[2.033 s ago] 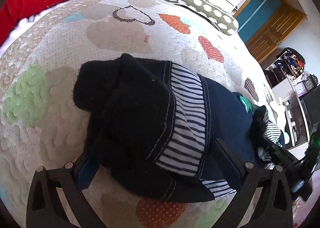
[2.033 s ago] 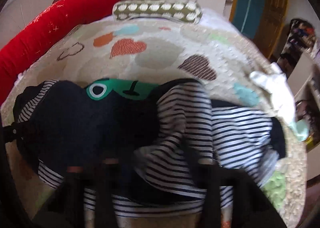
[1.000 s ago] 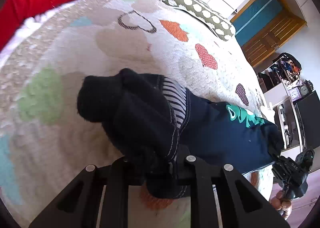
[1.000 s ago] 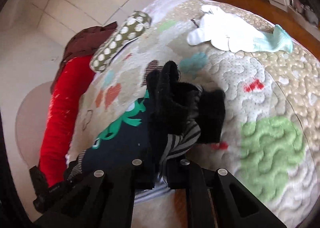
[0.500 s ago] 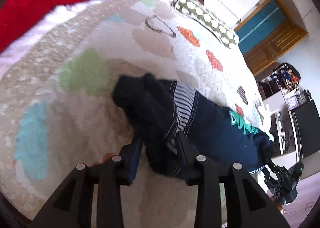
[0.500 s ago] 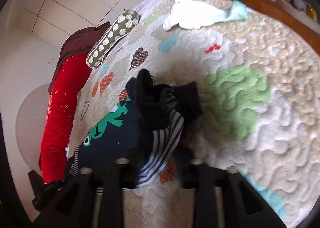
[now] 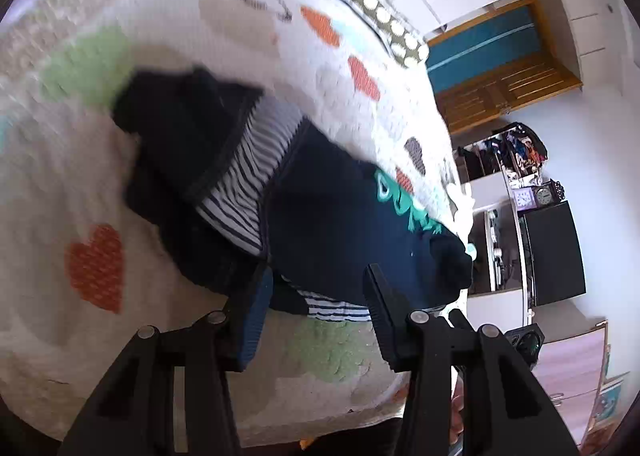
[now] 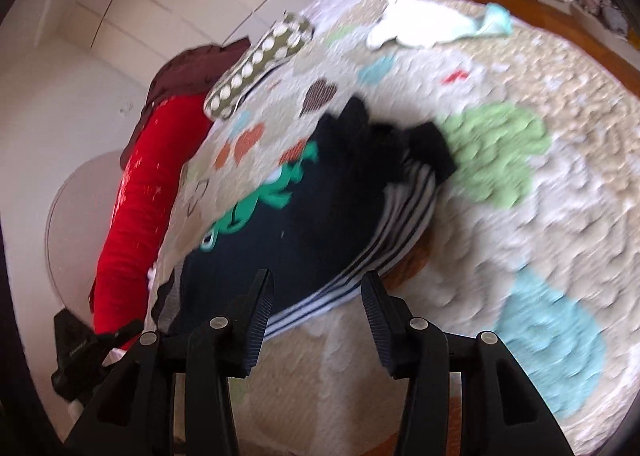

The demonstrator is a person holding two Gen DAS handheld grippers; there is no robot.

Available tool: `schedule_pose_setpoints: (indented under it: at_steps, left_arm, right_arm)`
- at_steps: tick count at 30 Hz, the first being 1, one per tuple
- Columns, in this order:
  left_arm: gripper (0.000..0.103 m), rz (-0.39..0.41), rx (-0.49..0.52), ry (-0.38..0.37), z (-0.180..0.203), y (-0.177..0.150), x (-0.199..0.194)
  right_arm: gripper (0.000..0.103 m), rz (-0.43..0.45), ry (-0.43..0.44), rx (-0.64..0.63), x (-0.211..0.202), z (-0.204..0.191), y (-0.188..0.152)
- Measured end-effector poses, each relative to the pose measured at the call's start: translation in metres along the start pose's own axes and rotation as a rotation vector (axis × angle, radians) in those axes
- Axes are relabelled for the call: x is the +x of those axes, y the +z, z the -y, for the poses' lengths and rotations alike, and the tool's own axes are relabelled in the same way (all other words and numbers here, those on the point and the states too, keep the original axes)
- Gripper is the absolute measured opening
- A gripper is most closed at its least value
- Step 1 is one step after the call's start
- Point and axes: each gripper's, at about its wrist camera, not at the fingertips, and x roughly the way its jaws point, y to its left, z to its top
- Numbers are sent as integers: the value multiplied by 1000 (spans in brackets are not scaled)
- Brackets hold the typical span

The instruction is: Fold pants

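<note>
We see the pants [image 7: 320, 208] mid-frame on the bed [image 7: 80, 176], a pillow [image 7: 372, 12] behind at upper centre, shelves [image 7: 500, 176] far right.

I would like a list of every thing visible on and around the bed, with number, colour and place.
pants: one, navy with green print and striped lining, bunched mid-quilt
quilt: one, cream with coloured hearts and patches, covers bed
dotted pillow: one, olive with white dots, far end
red bolster: one, along far edge
white garment: one, white with a mint end, far corner
shelves: white, cluttered, beside bed
left gripper: black, fingers apart, at pants edge
right gripper: black, fingers apart, at pants edge
</note>
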Motion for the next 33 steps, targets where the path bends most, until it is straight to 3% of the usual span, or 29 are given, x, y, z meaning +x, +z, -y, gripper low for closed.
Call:
schedule_pose_setpoints:
  at_steps: [5,11,13,15,17,21,26,28,33]
  left_arm:
    - [46,-43,-13,17,1,-2,22]
    - [43,-26,2,85,4,8,34]
    - [12,-11,37,126,9,9,36]
    - [3,-16,48,150,11,9,38]
    - [3,-4,49,157,11,8,36]
    - [3,27,52,141,16,9,25]
    - [3,74,73,113,28,12,8]
    - [3,83,73,106,30,12,3]
    - [3,92,85,90,32,10,-5]
  right_arm:
    - [51,-35,19,-12,9,-6,-8]
    - [51,-42,33,-27,17,-13,-7]
    - [51,-52,42,-37,20,-15,-9]
    - [52,-62,47,-45,23,-18,-10]
    - [54,-82,65,-49,29,-21,-11]
    - [59,-154,183,-36,45,-35,-15]
    - [63,-335,393,-27,86,-67,-27]
    - [63,-379,395,-43,105,-80,-31]
    - [64,-348,336,25,124,-74,-21]
